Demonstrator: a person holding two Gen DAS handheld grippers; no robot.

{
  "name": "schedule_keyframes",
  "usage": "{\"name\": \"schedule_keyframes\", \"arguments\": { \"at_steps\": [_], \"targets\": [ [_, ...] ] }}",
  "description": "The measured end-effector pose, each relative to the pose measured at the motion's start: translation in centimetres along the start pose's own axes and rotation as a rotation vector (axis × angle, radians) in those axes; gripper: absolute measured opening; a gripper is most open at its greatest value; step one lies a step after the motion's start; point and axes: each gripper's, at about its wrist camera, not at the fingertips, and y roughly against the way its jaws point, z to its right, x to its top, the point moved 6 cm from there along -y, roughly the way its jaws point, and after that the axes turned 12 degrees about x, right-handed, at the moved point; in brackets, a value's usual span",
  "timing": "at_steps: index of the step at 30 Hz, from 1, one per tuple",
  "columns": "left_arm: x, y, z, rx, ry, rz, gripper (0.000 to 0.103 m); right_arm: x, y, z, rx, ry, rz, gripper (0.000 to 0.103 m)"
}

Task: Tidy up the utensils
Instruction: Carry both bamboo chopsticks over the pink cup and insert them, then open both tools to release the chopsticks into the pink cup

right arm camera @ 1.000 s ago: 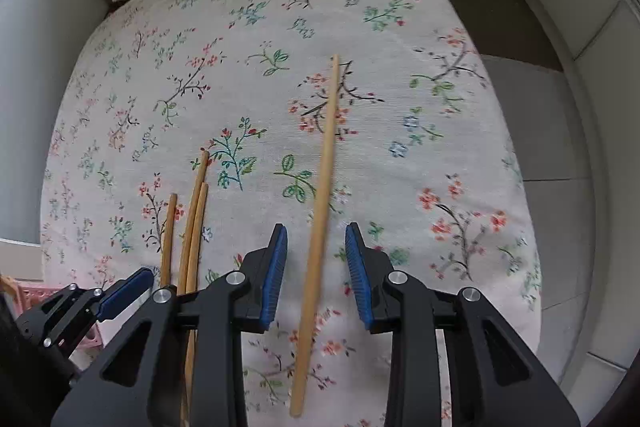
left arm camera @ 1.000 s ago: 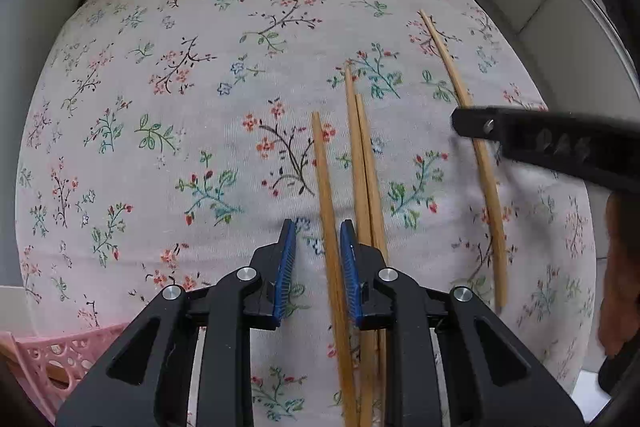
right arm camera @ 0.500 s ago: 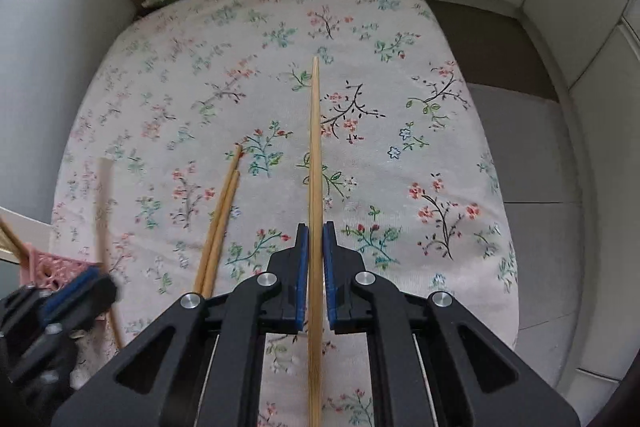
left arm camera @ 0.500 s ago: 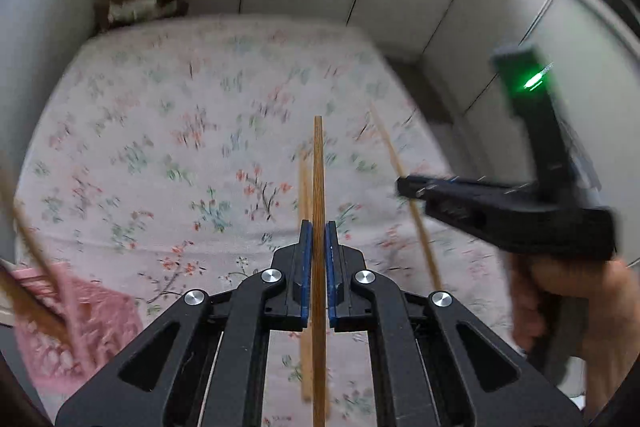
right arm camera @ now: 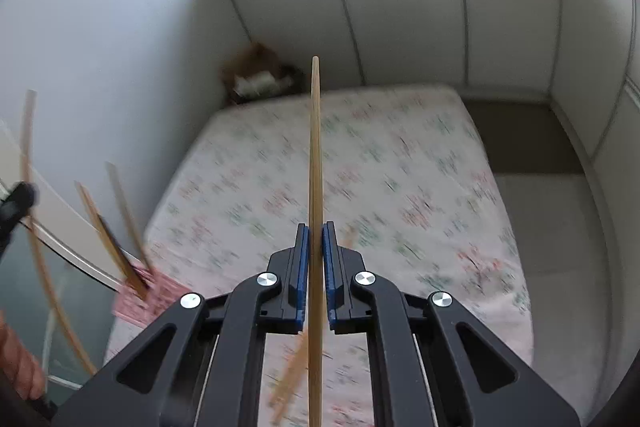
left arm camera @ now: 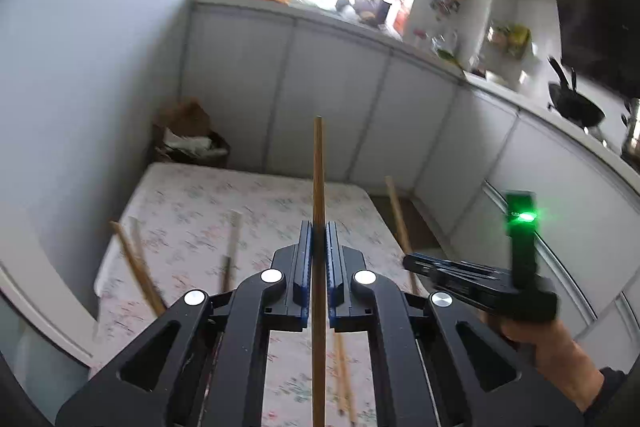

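Both grippers, left and right, now hold their clenched chopsticks higher above the floral table; transfer toward the pink basket likely follows.

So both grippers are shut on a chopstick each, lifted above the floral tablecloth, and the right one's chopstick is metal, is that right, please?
Not quite: the right gripper holds a wooden chopstick, not a metal one, as the right wrist view shows. The rest stands: the left gripper is also shut on a chopstick, both above the floral tablecloth.
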Motion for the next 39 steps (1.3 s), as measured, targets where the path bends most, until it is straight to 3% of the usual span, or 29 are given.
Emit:
{"name": "schedule_keyframes", "arguments": {
  "at_steps": [4, 9, 18, 25, 34, 37, 39],
  "targets": [
    [0.9, 1.4, -2.1, 0.005, 0.061, 0.066, 0.005, 0.9, 0.7, -3.4, 0.031, 0.050, 0.091, 0.007],
    [1.4, 2.5, -5.3, 0.074, 0.107, 0.158, 0.005, 1.8, 1.4, -7.2, 0.080, 0.076, 0.207, 0.007],
    [1.1, 1.6, -8.8, 0.192, 0.117, 0.260, 0.005, 0.5, -1.7, -11.5, 0.135, 0.159, 0.267, 0.008],
    [0.0, -0.2, -10.0, 0.243, 0.130, 0.260, 0.005, 0.8, -2.9, -13.4, 0.152, 0.155, 0.318, 0.008],
    [-1.8, -2.1, -10.1, 0.299, 0.057, 0.234, 0.005, 0.2, -5.3, -14.1, 0.143, 0.161, 0.314, 0.008],
    [-2.1, -2.4, -10.5, 0.306, 0.056, 0.203, 0.005, -0.1, -5.8, -14.7, 0.147, 0.170, 0.306, 0.008],
    [-2.6, -2.9, -10.8, 0.326, 0.041, 0.133, 0.007, -0.5, -6.2, -15.0, 0.147, 0.187, 0.299, 0.008]
  ]
}}
